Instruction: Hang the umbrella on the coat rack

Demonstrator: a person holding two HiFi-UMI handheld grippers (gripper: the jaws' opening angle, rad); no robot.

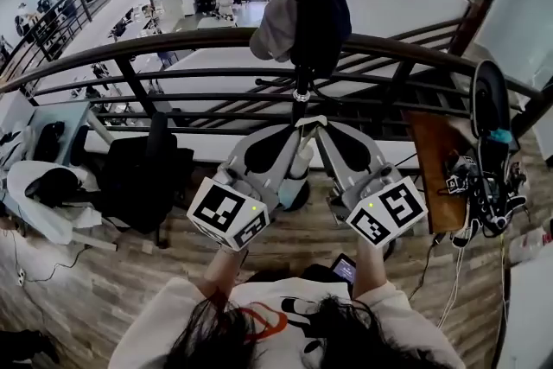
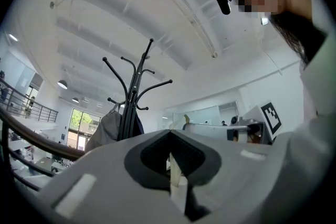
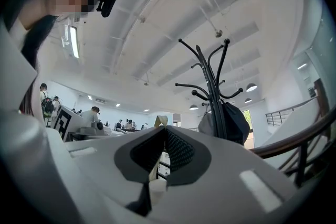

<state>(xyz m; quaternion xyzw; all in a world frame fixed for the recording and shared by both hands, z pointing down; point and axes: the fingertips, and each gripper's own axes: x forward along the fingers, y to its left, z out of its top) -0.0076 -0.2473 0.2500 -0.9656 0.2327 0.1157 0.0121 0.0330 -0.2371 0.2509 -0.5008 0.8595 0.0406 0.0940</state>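
Note:
In the head view both grippers meet tip to tip in front of the black coat rack (image 1: 301, 78). A cream folded umbrella (image 1: 300, 162) hangs between them. My left gripper (image 1: 294, 132) is shut on the umbrella (image 2: 176, 178), whose thin cream edge runs between its jaws. My right gripper (image 1: 323, 132) is shut on the umbrella (image 3: 156, 186) too. The coat rack (image 2: 135, 89) rises beyond the left gripper (image 2: 170, 138), with its hooks spread against the ceiling. In the right gripper view the coat rack (image 3: 212, 92) stands just right of the right gripper (image 3: 165, 132). Most of the umbrella is hidden.
A grey hat (image 1: 275, 26) and a dark bag (image 1: 323, 26) hang on the rack. A curved railing (image 1: 173, 43) runs right behind it. A black chair (image 1: 143, 173) stands at left. At right, a wooden bench (image 1: 432, 177) carries tangled gear (image 1: 484, 181).

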